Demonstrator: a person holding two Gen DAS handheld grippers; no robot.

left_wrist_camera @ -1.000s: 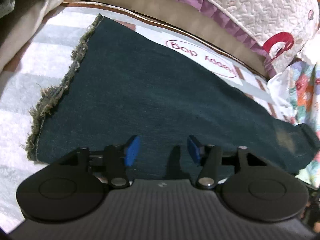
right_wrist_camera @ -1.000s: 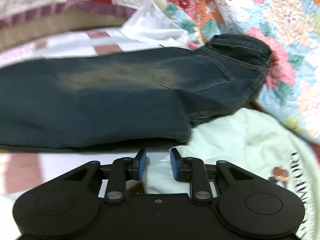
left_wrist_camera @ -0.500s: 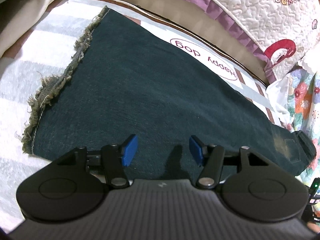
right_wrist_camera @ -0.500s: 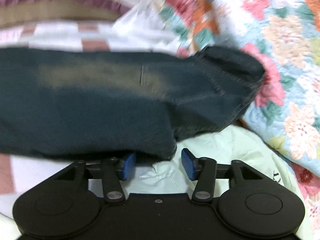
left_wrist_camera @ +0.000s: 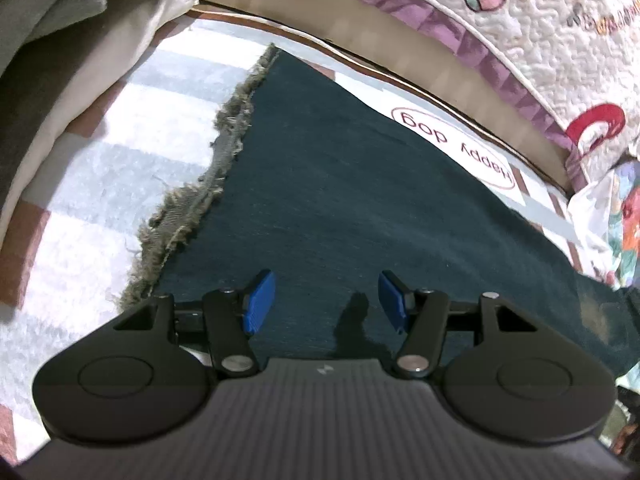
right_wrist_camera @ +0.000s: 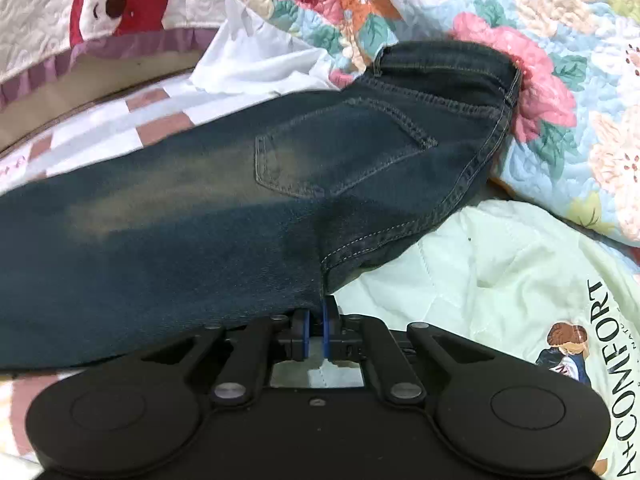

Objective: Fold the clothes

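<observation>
One pair of dark blue denim jeans [left_wrist_camera: 360, 184] lies stretched across a bed sheet checked in white, pale blue and brick red [left_wrist_camera: 100, 184], its frayed grey leg hem [left_wrist_camera: 208, 184] toward ten o'clock in the left wrist view and its waist running out of sight at three o'clock. Only one leg face shows; whether the second leg lies folded beneath cannot be told. The printed oval label reading "Happy dog" [left_wrist_camera: 456, 148] is partly covered by the denim's far edge. The left gripper [left_wrist_camera: 326, 300] hovers low over the leg near the hem, pointing toward twelve o'clock, its two blue-padded fingers [left_wrist_camera: 260, 300] spread wide with nothing between them; whether they touch the cloth is unclear.

In the right wrist view, the jeans [right_wrist_camera: 200, 220] show one stitched back pocket [right_wrist_camera: 344, 152] and the waistband [right_wrist_camera: 448, 60] propped against a floral quilt in pink, orange and pale blue [right_wrist_camera: 560, 40] at one o'clock. The right gripper [right_wrist_camera: 316, 332] points toward twelve o'clock, fingers nearly together and pinching the denim's near edge at the seat seam; the pinched fold hides the fingertips. A pale green garment printed "A+COMFORT" [right_wrist_camera: 520, 264] lies under the seat at four o'clock, its lettering cut off by the frame. A white quilted cover with a red bear face [right_wrist_camera: 108, 4] sits at eleven o'clock.
</observation>
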